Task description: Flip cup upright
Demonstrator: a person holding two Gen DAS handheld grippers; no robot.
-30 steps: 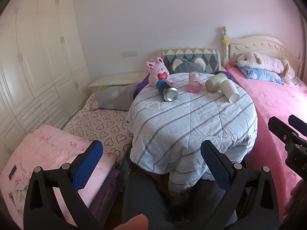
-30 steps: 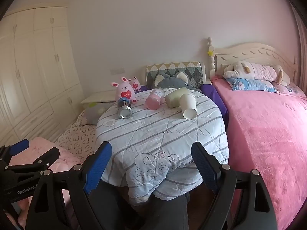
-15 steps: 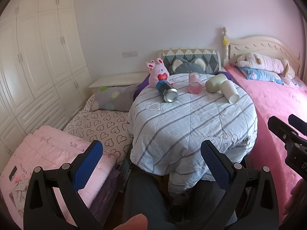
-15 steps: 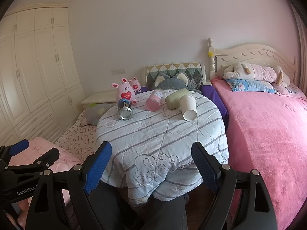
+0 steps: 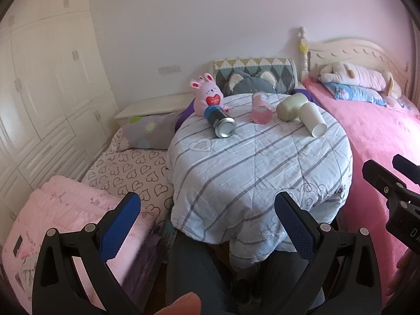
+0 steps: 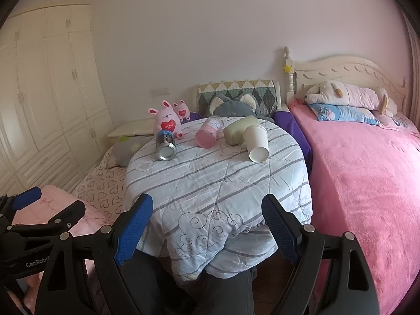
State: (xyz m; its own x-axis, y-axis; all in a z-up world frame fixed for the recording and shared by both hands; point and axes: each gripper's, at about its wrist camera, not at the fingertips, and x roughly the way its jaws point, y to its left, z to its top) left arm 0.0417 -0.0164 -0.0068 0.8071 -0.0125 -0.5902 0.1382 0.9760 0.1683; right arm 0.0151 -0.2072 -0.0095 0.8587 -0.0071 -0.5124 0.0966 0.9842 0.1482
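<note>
- Bed [image 6: 367,183]: pink, along the right side, well apart from the work.
- Table [image 6: 218,183]: round, under a striped quilt whose soft, wrinkled top could let an upright cup wobble.
- Right gripper [image 6: 207,225]: fingers spread wide, holding nothing, low at the table's near edge, well short of the cups.
- Left gripper [image 5: 207,223]: likewise wide open and empty, at the near edge.
- Bunny [image 6: 168,122]: a plush at the far left edge, just behind the can.
- Green cup [image 6: 239,130]: on its side, touching the white cup.
- White cup [image 6: 256,143]: a paper cup on its side at the far right, mouth toward the cameras. Judging by reach, it suits the right gripper; grip the wall lightly near mid-body so the paper does not crush, then rotate the base down.
- Pink cup [image 6: 208,132]: on its side, between can and green cup.
- Can [image 6: 165,145]: on its side, far left.
</note>
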